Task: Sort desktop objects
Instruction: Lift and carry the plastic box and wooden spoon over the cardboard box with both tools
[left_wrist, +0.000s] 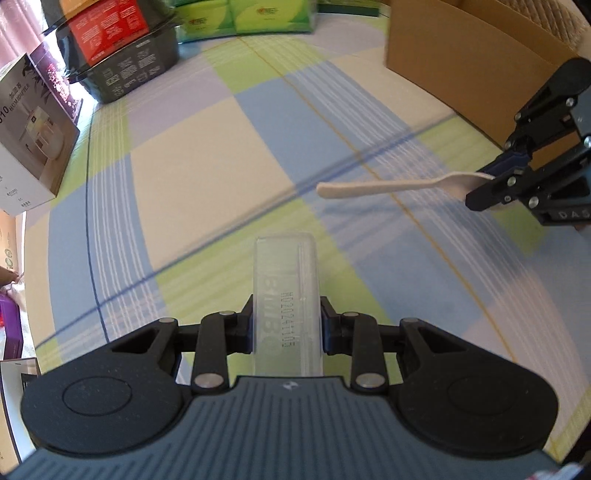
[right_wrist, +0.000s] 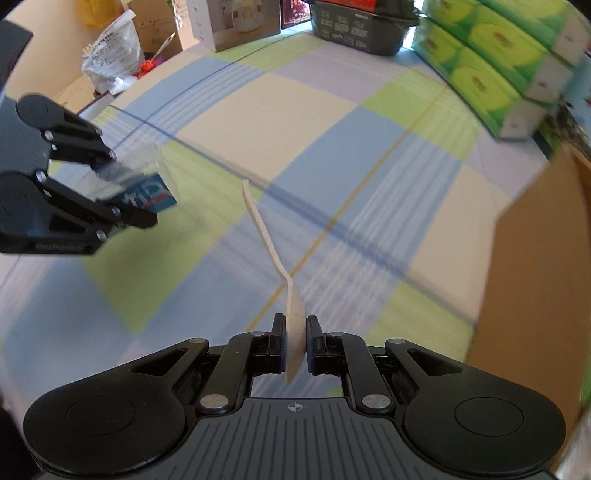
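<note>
Both claws loaded, I'm holding above the checked surface (left_wrist: 207, 173). Left claw (left_wrist: 286, 328) is clamped across a clear plastic case (left_wrist: 286, 291): rigid, light, slick-walled, probably best held mid-body. Right claw (right_wrist: 295, 343) pinches the white spoon (right_wrist: 271, 254) by its bowl, handle pointing far. Thin, light, likely flexes, could pivot. Cardboard box (right_wrist: 535, 295) sits near right.

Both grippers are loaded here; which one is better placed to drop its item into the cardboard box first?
Right, probably. The right gripper holds the white spoon and the cardboard box stands close on its right. The left gripper, shut on the clear plastic case, has the box farther off.
</note>
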